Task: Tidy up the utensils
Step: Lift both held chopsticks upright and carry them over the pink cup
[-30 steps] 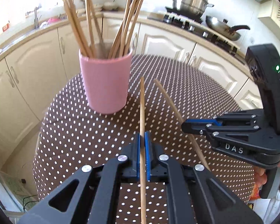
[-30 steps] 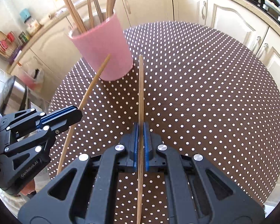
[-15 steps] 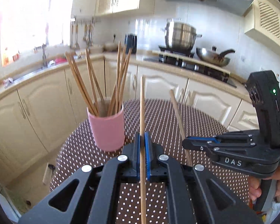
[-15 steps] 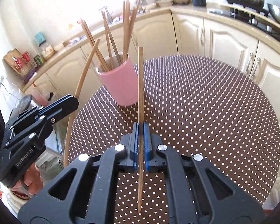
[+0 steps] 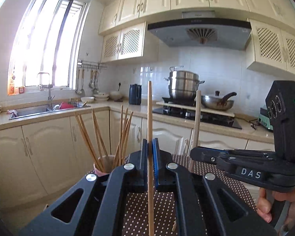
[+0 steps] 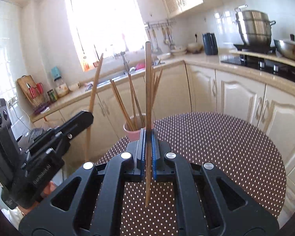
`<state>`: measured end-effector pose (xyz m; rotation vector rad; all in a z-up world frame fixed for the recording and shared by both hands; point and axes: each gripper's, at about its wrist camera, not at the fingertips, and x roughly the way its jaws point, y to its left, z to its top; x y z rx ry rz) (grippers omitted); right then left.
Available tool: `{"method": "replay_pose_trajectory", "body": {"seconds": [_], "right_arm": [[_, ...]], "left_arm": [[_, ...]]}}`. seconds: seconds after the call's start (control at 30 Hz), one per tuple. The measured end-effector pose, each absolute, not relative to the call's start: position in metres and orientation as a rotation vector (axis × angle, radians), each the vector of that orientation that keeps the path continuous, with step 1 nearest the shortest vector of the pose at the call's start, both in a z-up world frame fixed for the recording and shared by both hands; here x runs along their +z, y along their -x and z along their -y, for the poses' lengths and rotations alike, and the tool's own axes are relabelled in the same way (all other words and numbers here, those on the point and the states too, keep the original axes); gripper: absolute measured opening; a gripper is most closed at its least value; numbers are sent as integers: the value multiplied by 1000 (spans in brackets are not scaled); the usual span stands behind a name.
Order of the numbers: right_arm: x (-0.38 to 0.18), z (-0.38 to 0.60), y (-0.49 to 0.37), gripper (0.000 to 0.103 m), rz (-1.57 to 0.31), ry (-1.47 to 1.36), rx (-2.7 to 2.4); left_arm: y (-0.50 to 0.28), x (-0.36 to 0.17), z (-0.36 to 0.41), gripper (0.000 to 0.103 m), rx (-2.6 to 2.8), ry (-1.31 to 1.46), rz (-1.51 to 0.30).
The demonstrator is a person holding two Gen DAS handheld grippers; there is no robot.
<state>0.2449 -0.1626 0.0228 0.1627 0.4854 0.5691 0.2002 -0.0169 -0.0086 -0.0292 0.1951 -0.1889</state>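
Your left gripper [image 5: 149,153] is clamped on one long wooden chopstick [image 5: 149,118], frame centre. Your right gripper [image 6: 147,143] is clamped on a second wooden chopstick [image 6: 148,90]. Beyond, centre-left, the pink cylindrical cup [image 6: 132,132] on the brown polka-dot round table [image 6: 226,147] holds a bundle of wooden chopsticks [image 6: 133,100].

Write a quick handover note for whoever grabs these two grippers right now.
Left gripper: shut on one wooden chopstick, held upright.
Right gripper: shut on another wooden chopstick, also upright.
Pink cup stands at the far edge of the brown polka-dot table, already holding several chopsticks.
Done: both sticks picked up.
Left: drop both into the cup.
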Motion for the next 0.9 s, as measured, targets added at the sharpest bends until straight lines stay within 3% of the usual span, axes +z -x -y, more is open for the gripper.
{"method": "replay_pose_trajectory", "body": {"seconds": [0.57,0.9], "right_arm": [[65,135,-277,6,-231,-192,543],[62,107,-307,6,-175,-189,555]], "left_arm": [[-243,33,-31,5,-191,181,60],[-301,20,-65,5,-136,259,92]]}}
